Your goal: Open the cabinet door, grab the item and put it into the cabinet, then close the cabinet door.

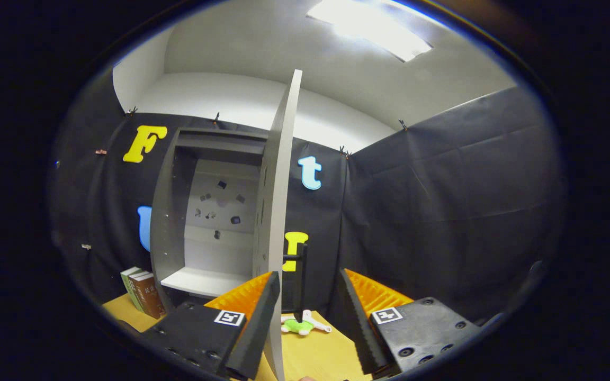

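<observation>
Tongs (309, 296) spread wide at the bottom centre of the frame, gripping nothing, with the edge of the open cabinet door (278, 211) running up between the fingers, close against the left one. Cabinet (178, 211) standing open at centre left, a bare white shelf (204, 280) low inside and small dark marks on its back panel. Door's black handle (299, 275) just beyond the fingertips, on the far face of the panel. Small green and white plush toy (301, 324) lying on the yellow table (315, 354), low in the frame between the fingers and just beyond them, right of the door edge. Two books (143, 293) leaning by the cabinet's left side at lower left. Door step apparently done, toy not yet taken. Likely risks: left finger catching the door edge on the way down to the toy and swinging it back over the opening; a soft toy slipping or snagging if pinched by a limb only.
</observation>
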